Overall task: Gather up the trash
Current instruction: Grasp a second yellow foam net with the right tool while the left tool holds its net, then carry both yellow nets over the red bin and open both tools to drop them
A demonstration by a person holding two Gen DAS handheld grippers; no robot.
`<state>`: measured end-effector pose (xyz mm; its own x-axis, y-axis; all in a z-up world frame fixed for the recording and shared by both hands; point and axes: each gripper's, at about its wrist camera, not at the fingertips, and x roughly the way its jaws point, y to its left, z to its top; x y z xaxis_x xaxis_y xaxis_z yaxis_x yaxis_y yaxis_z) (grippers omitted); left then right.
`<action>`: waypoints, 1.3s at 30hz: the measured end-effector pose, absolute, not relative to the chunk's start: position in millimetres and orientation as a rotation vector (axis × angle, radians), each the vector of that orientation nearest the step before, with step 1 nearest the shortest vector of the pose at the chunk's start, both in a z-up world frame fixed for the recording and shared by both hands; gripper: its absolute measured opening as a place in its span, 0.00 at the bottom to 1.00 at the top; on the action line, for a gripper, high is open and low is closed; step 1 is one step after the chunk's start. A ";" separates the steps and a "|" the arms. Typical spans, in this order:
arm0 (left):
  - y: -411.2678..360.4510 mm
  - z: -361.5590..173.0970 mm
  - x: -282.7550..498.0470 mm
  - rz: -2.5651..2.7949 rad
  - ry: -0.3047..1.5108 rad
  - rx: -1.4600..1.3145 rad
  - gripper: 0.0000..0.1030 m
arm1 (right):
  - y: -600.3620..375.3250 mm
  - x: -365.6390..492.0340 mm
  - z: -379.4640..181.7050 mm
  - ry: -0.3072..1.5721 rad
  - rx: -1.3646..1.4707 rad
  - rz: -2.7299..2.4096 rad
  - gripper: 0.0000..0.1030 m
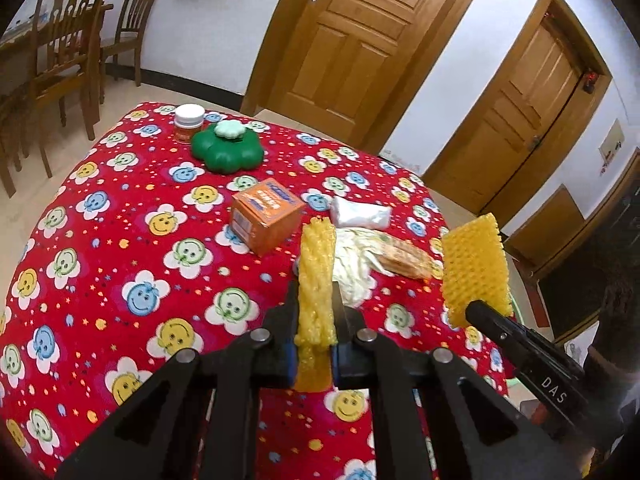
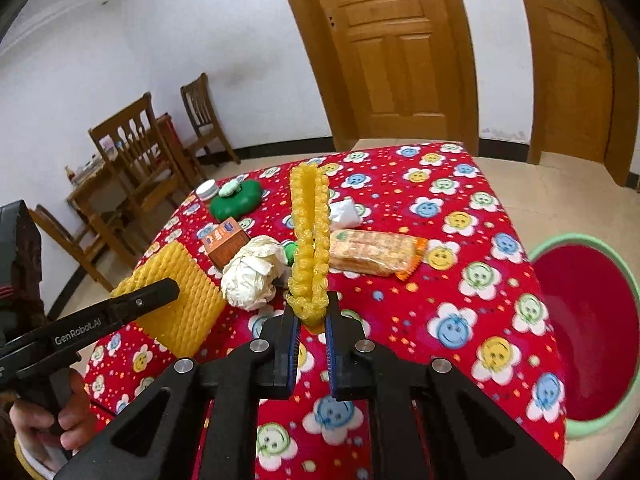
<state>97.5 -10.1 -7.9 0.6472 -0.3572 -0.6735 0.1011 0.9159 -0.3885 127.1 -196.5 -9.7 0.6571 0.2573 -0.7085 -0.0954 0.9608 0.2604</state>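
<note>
The left gripper (image 1: 316,228) is seen fully closed, its two yellow knobbed pads pressed flat against each other, and nothing can be made out between them. The right gripper (image 2: 309,176) is likewise closed, with only a thin slit left between its yellow pads, and no object is seen held in it. Both are held above the table covered with a red cloth printed with smiling flowers (image 2: 460,360), over its near half. A person's hand (image 2: 52,420) is seen wrapped around the left gripper's handle.

A crumpled ball of white paper (image 2: 252,272) is found lying on the cloth near the middle of the table, just beyond the tips of both grippers and untouched by either. Beside it, on the side of the table's right edge, a clear snack packet with orange ends (image 2: 376,256) is laid flat. A small white plastic-wrapped pack (image 1: 360,212) lies a little farther towards the far edge. An orange cardboard box (image 1: 266,212) stands on the other side of the paper ball, and beyond it, near the far left corner, a green flower-shaped container (image 1: 226,152) and a small white-lidded jar (image 1: 189,118) are set side by side.

A red tub with a pale green rim (image 2: 576,240) is placed on the floor against the table's right edge.
</note>
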 end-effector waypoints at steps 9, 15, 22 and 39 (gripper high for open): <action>-43.8 15.1 82.7 -0.346 0.801 -0.280 0.10 | -230.6 91.4 7.8 0.775 0.271 0.146 0.11; -83.8 25.0 81.3 -0.428 0.810 -0.229 0.10 | -260.2 74.7 13.4 0.742 0.308 0.076 0.11; -132.7 29.1 85.5 -0.508 0.833 -0.173 0.10 | -299.9 56.9 14.8 0.711 0.350 -0.024 0.11; -262.0 11.9 105.4 -0.680 0.891 -0.054 0.10 | -393.5 25.8 -14.7 0.731 0.487 -0.252 0.13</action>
<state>105.4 -262.0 11.9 0.4354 -0.5678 -0.6986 0.5242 0.7908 -0.3160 25.8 -393.5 -14.7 0.7215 -0.0528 -0.6904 0.3847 0.8596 0.3363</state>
